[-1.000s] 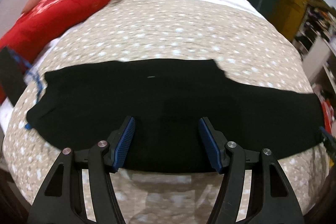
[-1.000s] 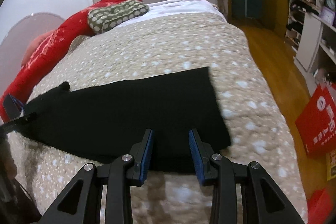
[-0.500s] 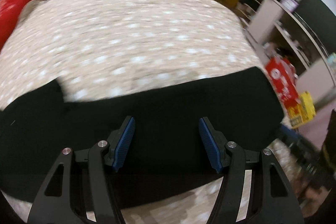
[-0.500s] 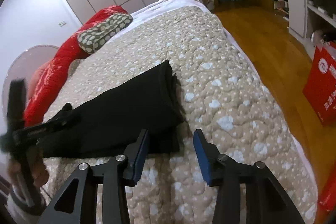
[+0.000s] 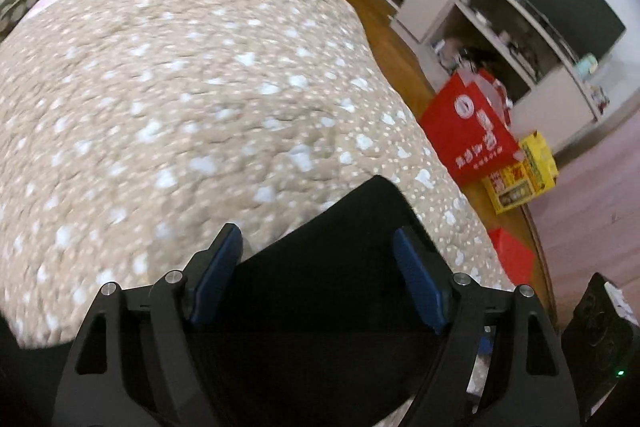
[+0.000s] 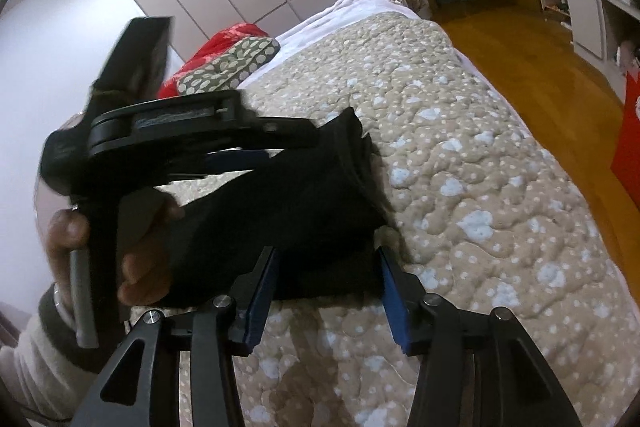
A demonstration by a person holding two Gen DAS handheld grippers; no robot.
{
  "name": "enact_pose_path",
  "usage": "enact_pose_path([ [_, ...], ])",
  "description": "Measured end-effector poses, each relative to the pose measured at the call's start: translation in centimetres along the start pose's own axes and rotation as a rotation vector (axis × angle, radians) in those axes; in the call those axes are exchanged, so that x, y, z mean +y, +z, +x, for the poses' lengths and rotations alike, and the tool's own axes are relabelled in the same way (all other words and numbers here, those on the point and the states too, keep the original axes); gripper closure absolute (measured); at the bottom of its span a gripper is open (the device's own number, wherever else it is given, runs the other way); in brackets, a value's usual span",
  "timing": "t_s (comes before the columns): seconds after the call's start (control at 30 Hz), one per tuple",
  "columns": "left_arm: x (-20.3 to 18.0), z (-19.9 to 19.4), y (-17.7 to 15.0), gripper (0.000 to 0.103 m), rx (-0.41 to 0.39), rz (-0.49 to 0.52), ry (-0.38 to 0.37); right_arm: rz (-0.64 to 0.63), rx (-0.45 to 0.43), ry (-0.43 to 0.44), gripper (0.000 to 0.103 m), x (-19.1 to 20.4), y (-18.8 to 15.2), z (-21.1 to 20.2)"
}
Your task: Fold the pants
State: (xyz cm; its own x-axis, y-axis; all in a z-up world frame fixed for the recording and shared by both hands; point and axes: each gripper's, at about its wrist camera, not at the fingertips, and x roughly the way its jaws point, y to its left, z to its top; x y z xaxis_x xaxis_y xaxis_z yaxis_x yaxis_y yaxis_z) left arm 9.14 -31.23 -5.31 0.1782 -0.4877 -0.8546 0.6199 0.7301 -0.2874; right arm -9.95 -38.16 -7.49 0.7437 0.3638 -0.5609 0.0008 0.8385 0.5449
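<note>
On the spotted beige quilted bed [image 6: 480, 167], my black fabric pants [image 6: 288, 211] lie part-folded. Left tool [image 5: 316, 263] and right tool [image 6: 326, 291] both gape wide, gripping nothing; loose layers could slide apart.

free: bedspread [image 5: 180, 99] open beyond pants [image 6: 288, 203] | blocked: left gripper [image 6: 240, 147] over pants | far end: pillow [image 6: 228, 67] | bedside: red bag [image 5: 468, 131]
</note>
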Motion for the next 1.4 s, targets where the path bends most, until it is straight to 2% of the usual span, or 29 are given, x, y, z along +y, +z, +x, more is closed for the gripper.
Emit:
enact_pose_path([
  [0.07, -1.0, 0.9, 0.3, 0.024, 0.025, 0.051, -0.025, 0.028, -0.002, 0.022, 0.055, -0.4, 0.2, 0.2],
  [0.13, -1.5, 1.5, 0.4, 0.021, 0.043, 0.085, -0.029, 0.041, -0.004, 0.030, 0.055, -0.6, 0.4, 0.5],
  [0.17, -1.8, 1.8, 0.5, 0.016, 0.050, 0.096, -0.029, 0.042, -0.006, 0.031, 0.055, -0.5, 0.5, 0.6],
  [0.23, -2.3, 2.0, 0.4, 0.016, 0.052, 0.119, -0.056, 0.041, -0.005, 0.025, 0.054, -0.3, 0.6, 0.9],
  [0.27, -2.7, 2.2, 0.2, 0.016, 0.054, 0.146, -0.057, 0.041, -0.004, 0.017, 0.054, -0.3, 0.6, 1.0],
  [0.33, -3.5, 2.7, -0.1, 0.016, 0.052, 0.192, -0.010, 0.040, -0.004, 0.010, 0.056, 0.0, 0.8, 1.3],
  [0.4, -4.0, 3.2, -0.4, 0.021, 0.035, 0.227, 0.022, 0.036, 0.000, -0.010, 0.073, 0.1, 1.1, 1.7],
  [0.43, -4.0, 3.0, -0.4, 0.024, 0.026, 0.231, 0.019, 0.044, -0.005, -0.013, 0.084, 0.1, 1.3, 1.9],
  [0.47, -3.9, 2.8, -0.4, 0.034, 0.023, 0.224, 0.011, 0.060, -0.005, 0.003, 0.087, 0.1, 1.5, 2.1],
  [0.5, -3.5, 2.3, -0.3, 0.044, 0.022, 0.201, -0.017, 0.066, -0.008, 0.005, 0.088, 0.1, 1.6, 2.1],
  [0.53, -3.2, 1.9, -0.1, 0.047, 0.025, 0.176, -0.048, 0.061, -0.015, 0.004, 0.089, 0.4, 1.8, 2.1],
  [0.63, -2.2, -0.4, 0.2, 0.048, -0.004, 0.130, -0.085, -0.004, -0.050, 0.012, 0.090, 2.3, 2.8, 1.3],
  [0.73, -0.1, -5.2, 0.1, 0.048, -0.089, 0.073, -0.107, -0.099, -0.085, 0.035, 0.090, 5.6, 4.0, 0.3],
  [0.8, 1.7, -8.0, -0.6, 0.048, -0.133, 0.024, -0.102, -0.154, -0.099, 0.075, 0.090, 8.1, 4.6, 0.1],
  [0.93, 7.1, -13.8, -3.7, 0.048, -0.228, -0.120, -0.028, -0.248, -0.075, 0.167, 0.090, 13.2, 4.5, 1.7],
  [1.03, 11.3, -16.3, -7.2, 0.041, -0.262, -0.225, 0.066, -0.294, -0.010, 0.245, 0.090, 16.5, 3.3, 4.5],
  [1.1, 13.9, -16.9, -9.5, 0.041, -0.261, -0.295, 0.102, -0.301, 0.078, 0.330, 0.085, 18.3, 1.7, 7.3],
  [1.13, 14.9, -17.0, -10.5, 0.041, -0.256, -0.329, 0.104, -0.287, 0.176, 0.403, 0.072, 19.1, 0.5, 9.7],
  [1.17, 16.1, -17.1, -11.7, 0.041, -0.245, -0.367, 0.107, -0.273, 0.255, 0.438, 0.060, 19.4, -0.3, 11.1],
  [1.2, 16.1, -17.1, -12.3, 0.041, -0.242, -0.383, 0.112, -0.265, 0.330, 0.447, 0.060, 19.8, -1.0, 12.2],
  [1.23, 16.8, -17.3, -13.2, 0.041, -0.241, -0.399, 0.121, -0.286, 0.324, 0.436, 0.060, 20.1, -1.3, 12.0],
  [1.33, 17.3, -18.1, -15.2, 0.041, -0.253, -0.414, 0.149, -0.341, 0.204, 0.437, 0.060, 19.4, 0.5, 8.2],
  [1.4, 16.6, -17.9, -15.7, 0.041, -0.257, -0.401, 0.166, -0.337, 0.097, 0.376, 0.060, 17.6, 2.3, 5.4],
])
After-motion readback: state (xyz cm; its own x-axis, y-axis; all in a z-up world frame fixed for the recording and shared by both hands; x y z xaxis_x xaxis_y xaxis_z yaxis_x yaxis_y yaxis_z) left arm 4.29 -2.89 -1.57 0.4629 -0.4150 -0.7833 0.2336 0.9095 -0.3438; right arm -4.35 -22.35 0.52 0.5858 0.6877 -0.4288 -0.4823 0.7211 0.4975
